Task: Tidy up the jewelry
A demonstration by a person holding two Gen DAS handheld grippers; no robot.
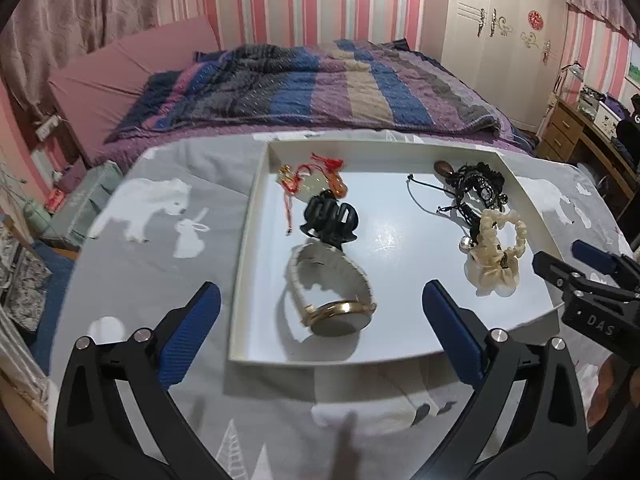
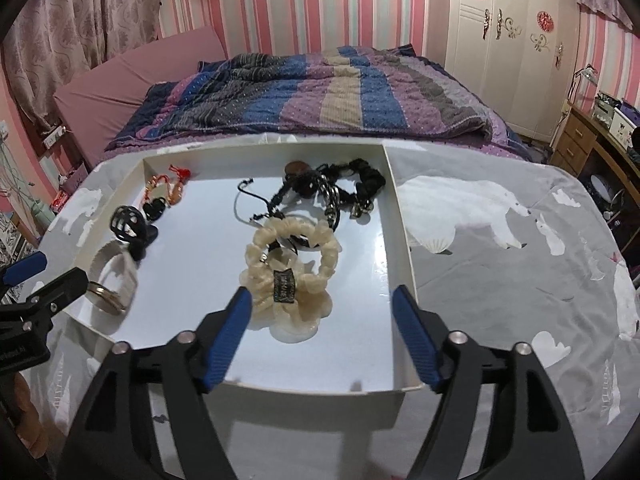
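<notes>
Polar-bear cloth covers the tabletop [image 2: 500, 264] under a white tray [image 1: 256, 216]. Both hand-held grippers, left [image 1: 320, 320] and right [image 2: 320, 324], hover spread and empty. Judging by position, straddle the wristwatch [image 1: 332, 300] squarely, clamping its band.

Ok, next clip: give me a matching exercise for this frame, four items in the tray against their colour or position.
Items:
1. hair claw clip
2. watch
3. scrunchie
4. red cord charms

Descriptions:
A. cream, ruffled, dark label
B. far left corner of the white tray
C. black, just behind the watch
D. gold case, white strap, between the open left gripper fingers

Pairs: 1-C, 2-D, 3-A, 4-B
</notes>
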